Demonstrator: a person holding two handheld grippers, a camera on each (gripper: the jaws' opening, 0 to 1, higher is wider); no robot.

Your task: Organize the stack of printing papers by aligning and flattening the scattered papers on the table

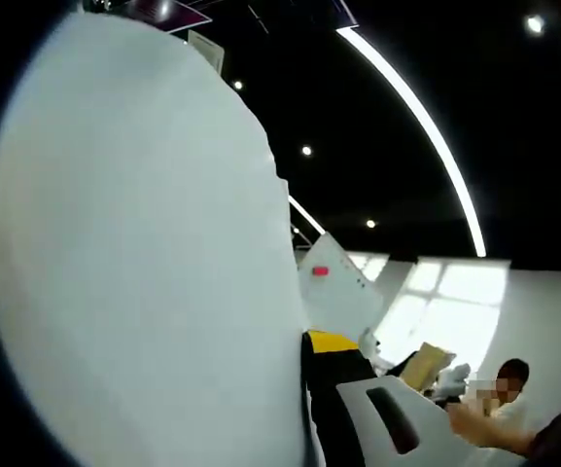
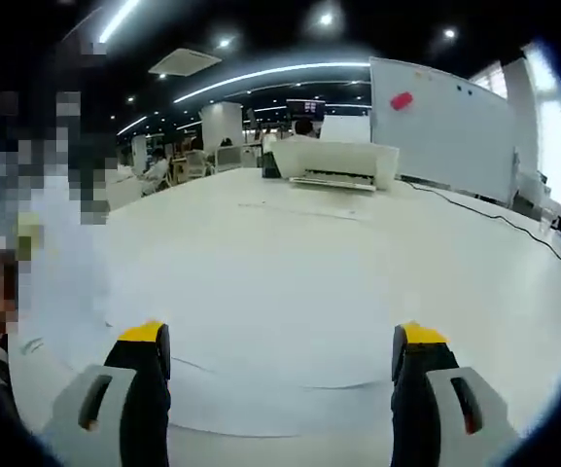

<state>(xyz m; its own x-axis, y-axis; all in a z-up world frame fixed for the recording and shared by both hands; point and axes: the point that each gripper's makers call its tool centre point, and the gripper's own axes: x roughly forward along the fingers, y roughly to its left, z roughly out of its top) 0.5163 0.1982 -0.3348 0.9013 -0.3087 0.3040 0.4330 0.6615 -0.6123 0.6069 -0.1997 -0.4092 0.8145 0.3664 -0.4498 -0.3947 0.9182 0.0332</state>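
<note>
Paper (image 1: 134, 263) stands upright right against the left gripper's lens, apparently held, though its jaws' state cannot be told. Over the tabletop's (image 2: 290, 263) near edge, loose sheets (image 2: 280, 389) lie beneath the released right gripper (image 2: 280, 365). Best tap the sheaf's edge square, then press flat.

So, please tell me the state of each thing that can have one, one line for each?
Large white paper sheet: raised close to the left camera, hiding much of that view.
Right gripper: open, yellow-tipped fingers apart.
White paper sheets on the table: lying flat.
White printer: tray out.
</note>
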